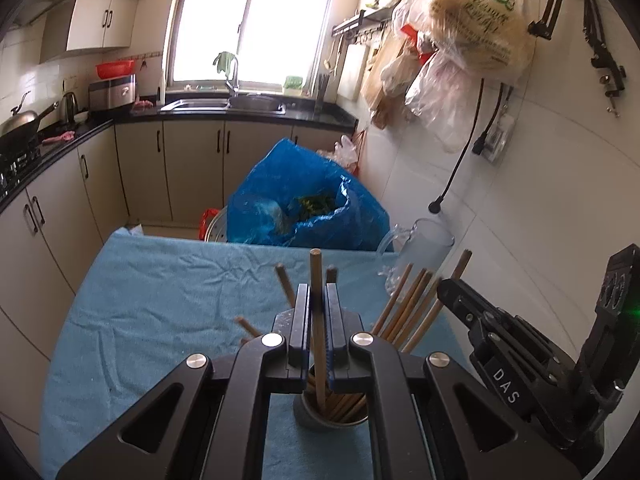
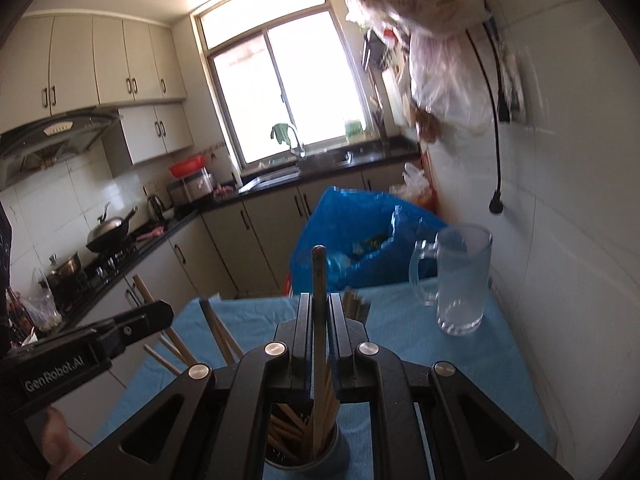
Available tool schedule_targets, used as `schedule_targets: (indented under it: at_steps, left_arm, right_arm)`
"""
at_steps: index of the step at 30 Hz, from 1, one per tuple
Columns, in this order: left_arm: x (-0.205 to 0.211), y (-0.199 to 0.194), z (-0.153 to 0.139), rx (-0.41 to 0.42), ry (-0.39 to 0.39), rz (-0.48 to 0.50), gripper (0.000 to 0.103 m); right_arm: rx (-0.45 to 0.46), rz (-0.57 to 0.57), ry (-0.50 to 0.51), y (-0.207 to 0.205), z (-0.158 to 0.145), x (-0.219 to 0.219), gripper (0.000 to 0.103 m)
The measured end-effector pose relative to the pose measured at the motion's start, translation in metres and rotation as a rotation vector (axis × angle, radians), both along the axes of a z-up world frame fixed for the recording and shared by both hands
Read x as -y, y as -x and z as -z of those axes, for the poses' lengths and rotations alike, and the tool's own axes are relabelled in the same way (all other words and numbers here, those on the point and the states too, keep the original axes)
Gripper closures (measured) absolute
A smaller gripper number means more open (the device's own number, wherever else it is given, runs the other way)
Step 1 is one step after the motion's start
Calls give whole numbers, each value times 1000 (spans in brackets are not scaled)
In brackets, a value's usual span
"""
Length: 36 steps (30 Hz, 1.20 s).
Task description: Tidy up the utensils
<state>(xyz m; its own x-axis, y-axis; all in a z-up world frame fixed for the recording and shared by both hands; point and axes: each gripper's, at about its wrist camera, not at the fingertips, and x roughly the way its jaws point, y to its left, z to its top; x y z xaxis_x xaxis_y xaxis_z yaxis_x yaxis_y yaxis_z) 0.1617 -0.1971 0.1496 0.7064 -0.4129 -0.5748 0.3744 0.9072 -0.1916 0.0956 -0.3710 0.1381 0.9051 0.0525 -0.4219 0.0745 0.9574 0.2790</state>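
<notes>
Chopsticks, slender brown wooden sticks: one [image 1: 318, 320] pinched in left gripper [image 1: 318, 308], another [image 2: 319, 320] in right gripper [image 2: 319, 312], tips in grey cylindrical holder [image 1: 332, 420] at six o'clock. Light, stiff, slippery; grip mid-shaft.

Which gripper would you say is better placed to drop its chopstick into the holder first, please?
It is nearly even. Both the left gripper and right gripper are shut on an upright chopstick with its lower end already inside the holder. I would lean left, since its view is sharp, the right's blurred.
</notes>
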Motion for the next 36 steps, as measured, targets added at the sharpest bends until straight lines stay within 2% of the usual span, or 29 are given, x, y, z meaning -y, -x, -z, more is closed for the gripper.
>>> schedule_targets:
  at_steps: [3, 7, 8, 10, 13, 17, 19, 21, 24, 28, 30, 36]
  left_arm:
    - [-5, 0, 2, -20, 0, 3, 97]
    - [-13, 10, -9, -7, 17, 9, 96]
    - [-15, 12, -12, 0, 22, 9, 95]
    - [-22, 22, -25, 28, 39, 5, 84]
    - [-37, 42, -44, 88, 67, -10, 73]
    - [-61, 78, -67, 189, 68, -46, 65]
    - [-71, 94, -75, 227, 57, -58, 53]
    - [-82, 110, -81, 265, 49, -72, 47]
    - [-100, 136, -86, 321, 34, -103, 24]
    - [-114, 165, -73, 346, -11, -134, 17]
    - [-116, 172, -58, 327, -30, -141, 11]
    - [-120, 194, 5, 239, -92, -138, 10]
  right_arm:
    - [-32, -17, -16, -3, 6, 1, 94]
    - [-10, -15, -14, 6, -6, 0, 78]
    - [6, -14, -13, 11, -12, -1, 78]
    - [30, -21, -8, 19, -22, -4, 78]
    - [86, -23, 6, 41, -46, -10, 75]
    - [154, -12, 34, 74, -72, -22, 52]
    - [181, -11, 42, 89, -81, -26, 47]
    - [201, -5, 52, 109, -89, -31, 41]
    - [223, 3, 67, 135, -93, -36, 32]
    - [230, 29, 104, 167, -84, -41, 21]
    - [213, 50, 116, 179, -75, -43, 16]
    - [117, 101, 145, 207, -32, -46, 5]
